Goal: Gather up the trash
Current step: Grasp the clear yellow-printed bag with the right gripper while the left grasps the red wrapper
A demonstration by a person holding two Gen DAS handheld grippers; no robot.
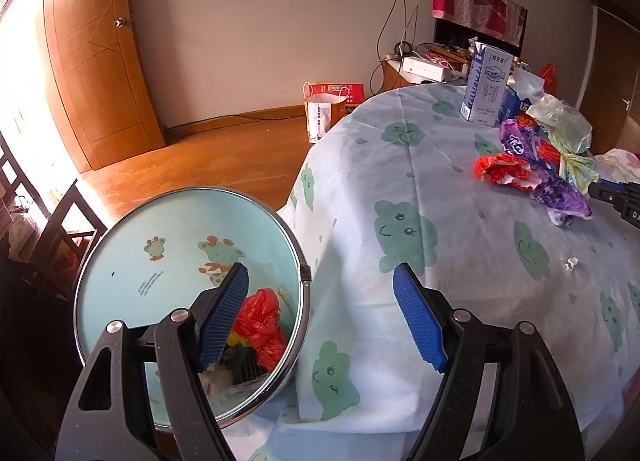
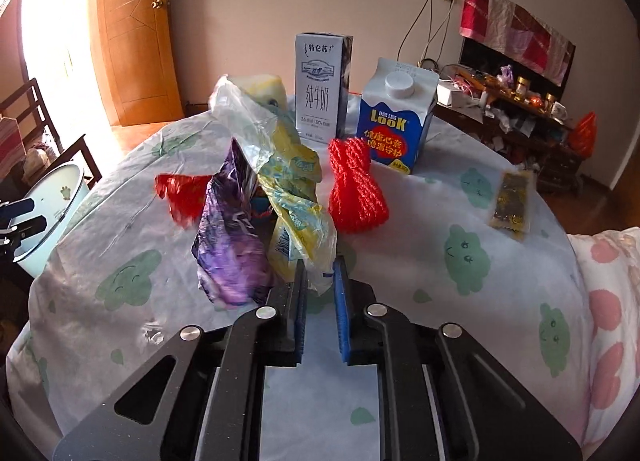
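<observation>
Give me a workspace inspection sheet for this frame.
Surface: table under a cloud-print cloth.
Job's things: yellow bag, purple wrapper, red wrapper, red net, two cartons, sachet; bin beside the table, trash inside.
Clutter: paper scrap.
Grippers: left tool open over the bin's edge; right tool shut on the yellow bag.
Cables: wires from a wall socket.
Surroundings: door, littered cabinet.

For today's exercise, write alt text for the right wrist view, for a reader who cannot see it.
The right gripper is shut on a yellow-and-clear plastic bag, with a crumpled purple wrapper beside it, above a table covered in a cloud-print cloth. Behind stand a tall milk carton and a blue LOOK carton, with red netting in front.
</observation>
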